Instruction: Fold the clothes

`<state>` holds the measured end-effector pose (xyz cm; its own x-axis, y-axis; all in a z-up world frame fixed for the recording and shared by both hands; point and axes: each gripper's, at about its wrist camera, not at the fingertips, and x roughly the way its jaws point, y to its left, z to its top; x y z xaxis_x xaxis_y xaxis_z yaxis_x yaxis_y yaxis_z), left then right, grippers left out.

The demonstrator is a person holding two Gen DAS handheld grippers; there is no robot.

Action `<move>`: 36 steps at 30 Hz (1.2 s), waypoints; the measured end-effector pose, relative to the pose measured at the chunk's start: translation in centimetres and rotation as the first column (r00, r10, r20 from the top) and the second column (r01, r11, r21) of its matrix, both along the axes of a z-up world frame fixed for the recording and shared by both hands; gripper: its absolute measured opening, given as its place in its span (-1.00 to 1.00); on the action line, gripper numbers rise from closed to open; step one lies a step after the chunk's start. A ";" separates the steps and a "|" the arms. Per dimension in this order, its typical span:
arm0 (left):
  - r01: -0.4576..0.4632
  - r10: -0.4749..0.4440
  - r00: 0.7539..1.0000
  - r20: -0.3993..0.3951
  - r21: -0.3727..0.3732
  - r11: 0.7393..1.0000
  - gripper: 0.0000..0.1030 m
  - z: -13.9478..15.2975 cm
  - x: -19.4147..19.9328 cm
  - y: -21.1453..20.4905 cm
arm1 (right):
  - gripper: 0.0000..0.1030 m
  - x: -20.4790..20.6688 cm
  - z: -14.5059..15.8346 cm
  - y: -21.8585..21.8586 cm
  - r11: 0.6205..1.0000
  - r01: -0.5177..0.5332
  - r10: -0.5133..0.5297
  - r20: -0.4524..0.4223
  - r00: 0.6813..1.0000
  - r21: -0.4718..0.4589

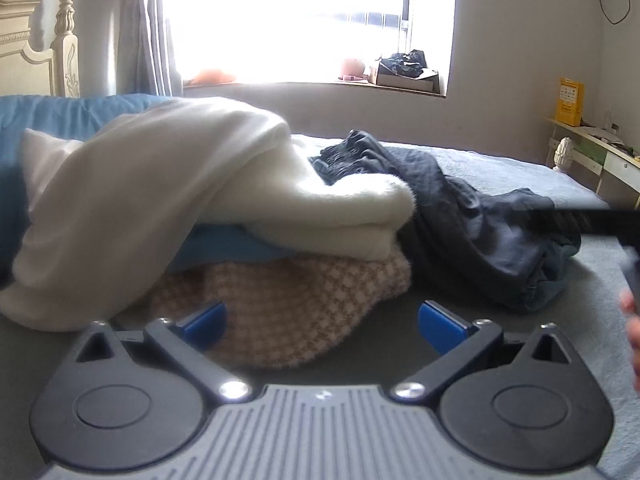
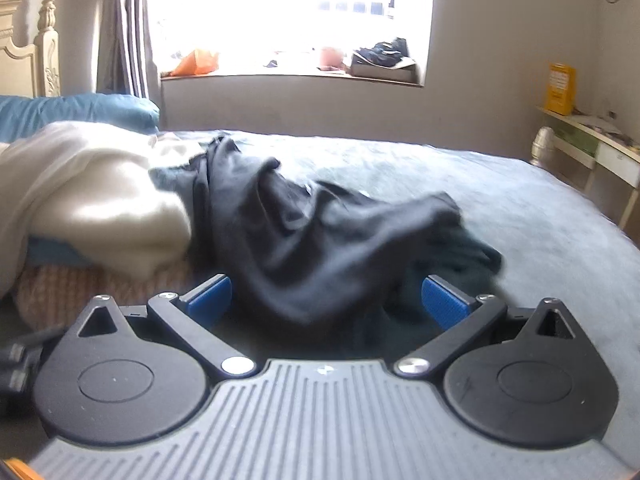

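1. My left gripper is spread wide and grips nothing; the woven houndstooth garment bulges between its jaws.
2. My right gripper also gapes, with the crumpled dark garment lying between its blue pads; I cannot tell contact.
3. Above the left jaws sits a fluffy folded white blanket.

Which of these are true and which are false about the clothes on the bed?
1. Both grippers are open. True: the left gripper and the right gripper have their jaws spread wide.
2. The white garment lies on top of the checked one. True.
3. The dark garment is neatly folded. False: it is crumpled in a heap.
4. The right gripper faces the checked garment. False: the dark garment is right in front of it.
5. The bed cover is red. False: it is grey.
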<state>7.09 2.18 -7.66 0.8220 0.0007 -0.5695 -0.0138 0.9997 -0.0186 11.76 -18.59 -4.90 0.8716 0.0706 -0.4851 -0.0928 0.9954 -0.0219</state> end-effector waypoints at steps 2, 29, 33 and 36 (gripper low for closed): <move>0.005 -0.005 1.000 -0.013 0.000 1.000 0.88 -0.5 0.3 0.4 | 0.98 2.6 0.1 0.7 0.999 -0.038 0.038 0.019 0.999 0.024; -0.034 0.013 0.996 -0.092 -0.226 0.974 0.20 -0.5 -0.7 4.5 | -1.00 4.4 1.9 -0.5 0.898 -0.251 0.278 -0.022 0.960 0.361; -0.012 -0.025 0.994 -0.104 -0.343 0.939 0.20 -0.1 -1.1 5.0 | -1.00 0.5 2.2 -2.1 0.867 -0.277 0.312 -0.018 0.950 0.414; 0.020 -0.062 0.994 -0.088 -0.412 0.911 0.20 0.4 -1.6 5.0 | -1.00 -2.5 2.4 -2.8 0.853 -0.298 0.338 -0.019 0.941 0.428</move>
